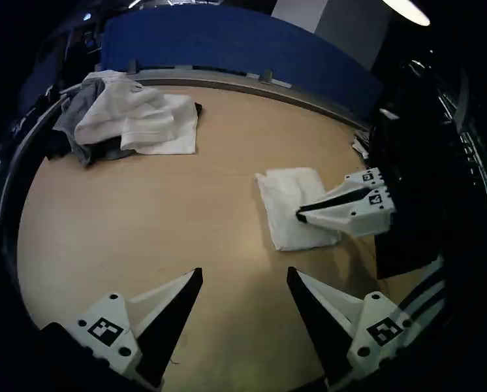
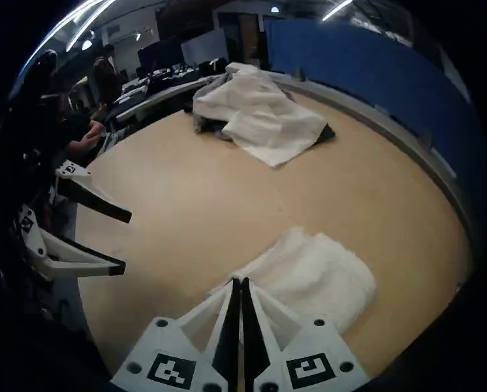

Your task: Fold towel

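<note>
A small folded white towel (image 1: 289,209) (image 2: 315,271) lies on the wooden table (image 1: 145,215) (image 2: 198,196). My right gripper (image 2: 238,282) is shut, its tips resting on the towel's near edge; I cannot see any cloth pinched between them. In the left gripper view the right gripper (image 1: 299,214) reaches in from the right, its closed tips over the middle of the towel. My left gripper (image 1: 243,274) is open above bare table, short of the towel, with nothing between its fingers. In the right gripper view the left gripper (image 2: 121,242) stands open at the left.
A heap of white and grey towels (image 1: 129,121) (image 2: 260,111) lies at the far side of the table. A blue partition (image 1: 243,46) (image 2: 374,72) runs behind the table's back edge. A person in dark clothing (image 1: 407,196) stands at the table's right edge.
</note>
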